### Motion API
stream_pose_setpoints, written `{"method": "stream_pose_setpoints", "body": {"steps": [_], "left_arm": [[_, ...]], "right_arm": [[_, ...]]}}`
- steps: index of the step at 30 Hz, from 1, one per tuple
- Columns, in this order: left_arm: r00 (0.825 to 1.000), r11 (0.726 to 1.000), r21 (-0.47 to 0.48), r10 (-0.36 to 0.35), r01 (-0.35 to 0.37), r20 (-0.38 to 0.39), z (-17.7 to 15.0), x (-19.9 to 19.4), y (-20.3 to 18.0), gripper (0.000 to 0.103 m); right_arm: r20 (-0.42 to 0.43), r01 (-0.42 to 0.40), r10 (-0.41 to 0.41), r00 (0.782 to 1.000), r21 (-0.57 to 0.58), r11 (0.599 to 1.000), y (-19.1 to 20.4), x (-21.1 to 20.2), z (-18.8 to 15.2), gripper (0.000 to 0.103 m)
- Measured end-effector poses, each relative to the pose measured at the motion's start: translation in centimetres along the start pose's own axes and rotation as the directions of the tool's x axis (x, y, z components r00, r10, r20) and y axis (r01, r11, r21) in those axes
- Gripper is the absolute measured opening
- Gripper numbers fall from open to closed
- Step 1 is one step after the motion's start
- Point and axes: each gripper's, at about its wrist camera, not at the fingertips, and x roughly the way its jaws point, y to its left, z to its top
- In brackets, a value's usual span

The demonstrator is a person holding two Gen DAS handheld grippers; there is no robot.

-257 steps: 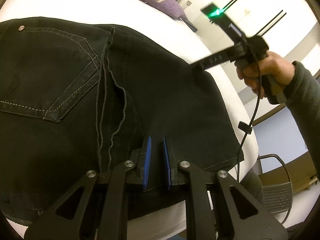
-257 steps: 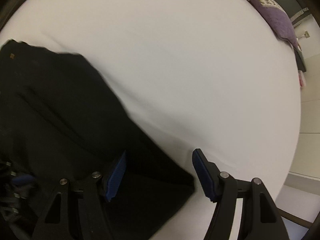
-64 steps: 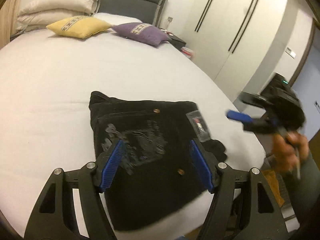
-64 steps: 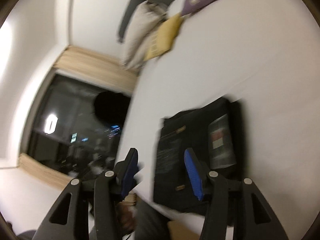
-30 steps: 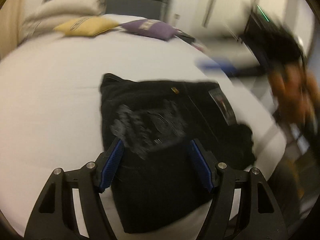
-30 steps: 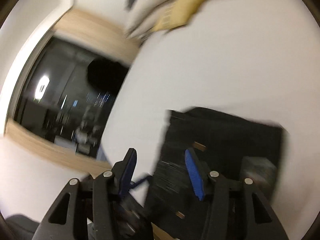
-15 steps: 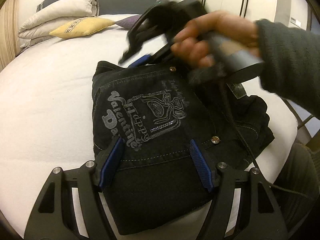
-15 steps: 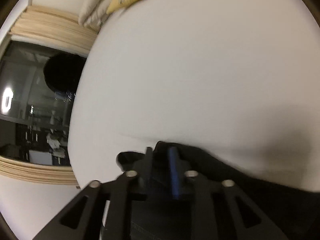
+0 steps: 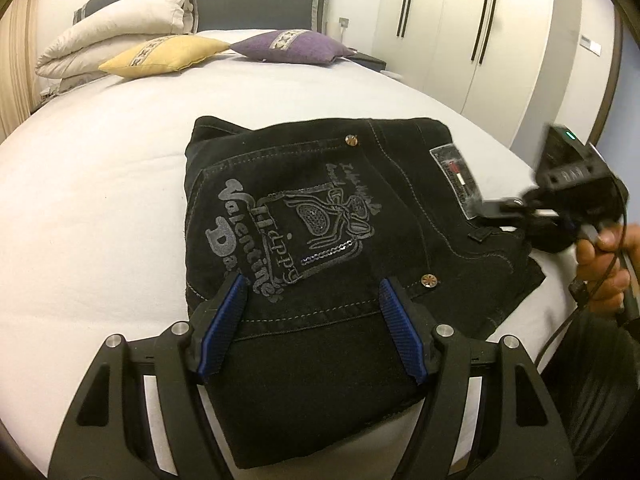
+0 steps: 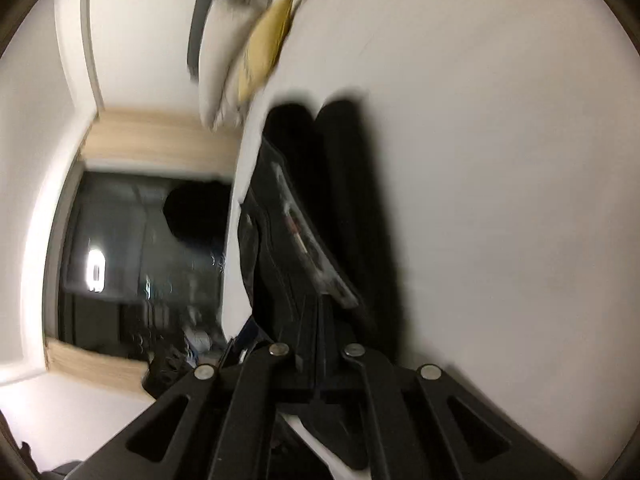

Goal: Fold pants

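Observation:
Black jeans (image 9: 320,240) lie folded into a compact stack on the white bed (image 9: 100,200), back pocket with grey print facing up. My left gripper (image 9: 314,320) hovers open just above the near edge of the stack, empty. My right gripper (image 9: 486,216) is at the stack's right side, its jaws closed at the waistband by the grey label (image 9: 458,178). In the right wrist view the jaws (image 10: 320,308) are together at the jeans (image 10: 312,220) beside the label; the view is blurred.
A yellow cushion (image 9: 164,54), a purple cushion (image 9: 292,46) and a folded duvet (image 9: 120,28) lie by the headboard. Wardrobe doors (image 9: 480,28) stand at the right. The bed's edge runs close to the stack's near and right sides.
My right gripper has swung from above the middle of the jeans to their right side and is shut at the waistband. My left gripper has stayed open over the near edge.

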Motion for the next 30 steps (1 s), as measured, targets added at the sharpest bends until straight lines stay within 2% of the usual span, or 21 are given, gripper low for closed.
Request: {"method": "stream_pose_setpoints", "body": {"steps": [1,2,3,6,7,9,11,13,14,16,18,24,27,30], "left_arm": [[1.0,1.0,-0.003,-0.003,0.003,-0.003,0.3,-0.4,0.0,0.067],[1.0,1.0,-0.011,-0.005,0.005,-0.005,0.7,-1.2,0.1,0.067],[1.0,1.0,-0.023,-0.007,0.007,0.001,1.1,-2.0,0.4,0.067],[0.998,0.996,-0.085,0.039,-0.034,0.05,2.7,-5.1,2.2,0.072],[0.998,0.993,-0.112,0.044,-0.039,0.045,3.2,-5.2,3.0,0.081],[0.999,0.98,-0.197,0.037,-0.034,0.015,4.0,-5.2,5.4,0.082],[0.998,0.966,-0.256,0.024,-0.039,-0.06,4.5,-3.8,7.3,0.083],[0.987,0.952,-0.302,-0.009,-0.04,-0.159,4.7,-1.6,8.6,0.083],[0.982,0.949,-0.311,-0.01,-0.05,-0.189,4.7,-0.4,9.1,0.083],[0.976,0.951,-0.303,-0.007,-0.061,-0.218,5.1,0.9,9.2,0.083],[0.972,0.952,-0.298,0.0,-0.072,-0.236,5.3,1.9,8.9,0.083],[0.96,0.963,-0.263,-0.009,-0.068,-0.279,6.5,4.6,7.8,0.083],[0.955,0.968,-0.239,0.009,-0.083,-0.295,7.1,5.1,7.2,0.083],[0.954,0.969,-0.235,-0.002,-0.071,-0.3,7.4,5.7,7.1,0.083]], "right_arm": [[0.03,0.023,-0.023,0.999,-0.008,1.0,0.1,-1.2,-0.2,0.01],[0.059,0.09,-0.09,0.994,-0.008,0.996,0.5,-2.4,-0.3,0.04],[0.086,0.095,-0.094,0.992,-0.012,0.995,1.0,-3.2,-0.3,0.055],[0.133,0.087,-0.079,0.988,-0.051,0.995,3.2,-4.8,0.3,0.075],[0.132,0.072,-0.063,0.989,-0.062,0.995,4.0,-4.4,1.0,0.076],[0.122,0.058,-0.049,0.991,-0.07,0.996,4.1,-3.6,1.9,0.076],[0.091,0.071,-0.064,0.994,-0.077,0.994,2.8,-3.3,3.1,0.077],[0.05,0.09,-0.086,0.995,-0.077,0.993,0.6,-5.4,3.4,0.078],[0.033,0.116,-0.114,0.993,-0.068,0.991,0.0,-5.0,3.8,0.078],[0.008,0.144,-0.144,0.99,-0.033,0.989,-0.3,-4.7,4.2,0.078],[-0.003,0.13,-0.13,0.992,-0.018,0.991,-0.5,-4.0,4.4,0.078],[-0.054,0.16,-0.165,0.985,-0.085,0.983,0.7,-2.4,4.2,0.081],[-0.083,0.153,-0.162,0.983,-0.102,0.983,1.1,-2.0,3.8,0.081],[-0.089,0.21,-0.227,0.97,-0.164,0.964,1.9,-1.2,3.0,0.081]]}}
